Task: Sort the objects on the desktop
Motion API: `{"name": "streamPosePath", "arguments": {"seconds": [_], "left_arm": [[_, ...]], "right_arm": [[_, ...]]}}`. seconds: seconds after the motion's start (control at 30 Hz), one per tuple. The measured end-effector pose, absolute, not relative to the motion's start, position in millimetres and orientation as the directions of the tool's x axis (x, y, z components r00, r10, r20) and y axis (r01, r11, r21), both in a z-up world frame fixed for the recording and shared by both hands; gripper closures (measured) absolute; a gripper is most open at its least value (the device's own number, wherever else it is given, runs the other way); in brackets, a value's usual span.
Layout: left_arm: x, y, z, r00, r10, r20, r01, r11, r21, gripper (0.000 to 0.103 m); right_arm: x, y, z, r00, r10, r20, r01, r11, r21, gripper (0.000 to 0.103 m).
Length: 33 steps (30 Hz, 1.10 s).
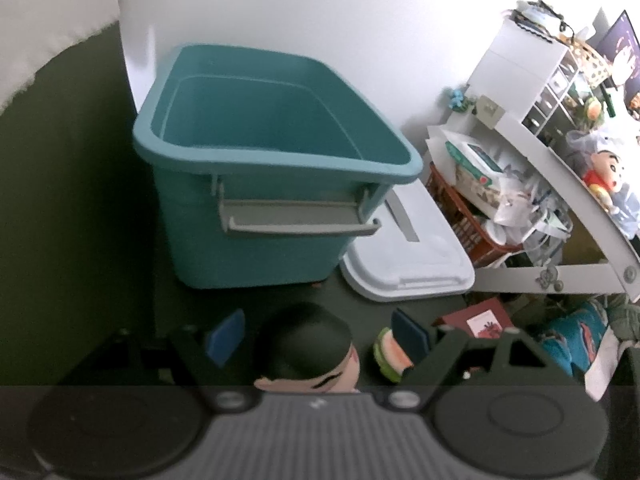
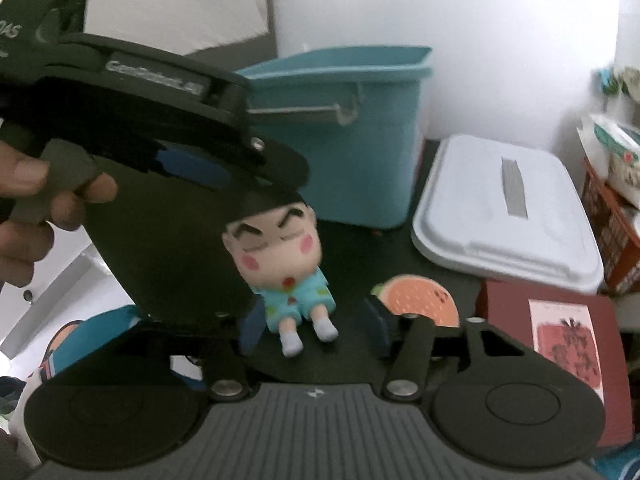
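The left gripper [image 1: 318, 336] stands wide, its blue pads either side of the black-haired head of a small cartoon boy figurine in pale blue pyjamas [image 2: 286, 264]; whether the pads press the head cannot be told. In the right wrist view the right gripper [image 2: 314, 330] is open, blue-padded fingers [image 2: 378, 326] flanking the figurine's white-socked feet without touching them. A hand [image 2: 44, 200] grips the left gripper's handle at upper left. A round watermelon-slice coaster [image 2: 420, 300] lies just right of the right gripper's right finger. Beyond both grippers stands an empty teal plastic bin with a grey handle [image 1: 256, 200], a white lid [image 2: 504, 216] flat on the dark table [image 1: 80, 200] at its right. A dark red card [image 2: 560, 328] lies further right.
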State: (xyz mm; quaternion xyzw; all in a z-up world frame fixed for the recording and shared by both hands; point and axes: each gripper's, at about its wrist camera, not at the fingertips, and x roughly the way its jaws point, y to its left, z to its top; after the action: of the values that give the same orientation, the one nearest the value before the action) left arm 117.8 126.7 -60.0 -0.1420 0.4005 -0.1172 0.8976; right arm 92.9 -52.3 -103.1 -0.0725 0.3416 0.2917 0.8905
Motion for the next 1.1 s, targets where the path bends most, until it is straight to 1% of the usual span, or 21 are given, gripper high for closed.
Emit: {"name": "streamPosePath", "arguments": {"seconds": [0.03, 0.13, 0.3, 0.4, 0.47, 0.53, 0.73, 0.87, 1.0, 1.07, 1.1], "left_arm": [[118, 127, -60, 0.652, -0.323, -0.686, 0.095, 0.932, -0.349, 0.02], [118, 126, -60, 0.653, -0.325, -0.684, 0.098, 0.932, -0.349, 0.02], [117, 127, -60, 0.654, -0.335, -0.678, 0.105, 0.928, -0.357, 0.019], [118, 128, -61, 0.652, -0.337, -0.679, 0.103, 0.927, -0.36, 0.019], [119, 128, -62, 0.65, -0.338, -0.681, 0.101, 0.926, -0.364, 0.019], [119, 129, -63, 0.649, -0.341, -0.681, 0.099, 0.924, -0.368, 0.019], [124, 134, -61, 0.644, -0.35, -0.68, 0.106, 0.921, -0.374, 0.019], [125, 133, -61, 0.644, -0.348, -0.682, 0.105, 0.922, -0.372, 0.019], [125, 129, -62, 0.641, -0.35, -0.684, 0.108, 0.923, -0.37, 0.019], [125, 128, -62, 0.64, -0.348, -0.685, 0.109, 0.923, -0.368, 0.019], [125, 128, -63, 0.641, -0.348, -0.685, 0.108, 0.924, -0.367, 0.019]], "right_arm": [[94, -50, -104, 0.599, 0.473, -0.646, -0.571, 0.818, 0.069, 0.03], [96, -45, -107, 0.606, 0.483, -0.632, -0.57, 0.818, 0.079, 0.023], [101, -43, -115, 0.593, 0.501, -0.631, -0.567, 0.815, 0.114, 0.016], [103, -41, -118, 0.59, 0.502, -0.632, -0.569, 0.814, 0.114, 0.015], [101, -41, -118, 0.61, 0.5, -0.615, -0.571, 0.815, 0.097, 0.012], [97, -42, -118, 0.643, 0.506, -0.574, -0.576, 0.814, 0.072, 0.006], [94, -42, -120, 0.65, 0.531, -0.544, -0.604, 0.795, 0.054, 0.006], [95, -40, -122, 0.656, 0.51, -0.557, -0.604, 0.797, 0.018, 0.006], [99, -43, -122, 0.666, 0.507, -0.547, -0.585, 0.81, 0.039, 0.006], [102, -44, -123, 0.674, 0.512, -0.532, -0.578, 0.815, 0.052, 0.009], [103, -44, -123, 0.676, 0.514, -0.528, -0.577, 0.815, 0.054, 0.012]]}}
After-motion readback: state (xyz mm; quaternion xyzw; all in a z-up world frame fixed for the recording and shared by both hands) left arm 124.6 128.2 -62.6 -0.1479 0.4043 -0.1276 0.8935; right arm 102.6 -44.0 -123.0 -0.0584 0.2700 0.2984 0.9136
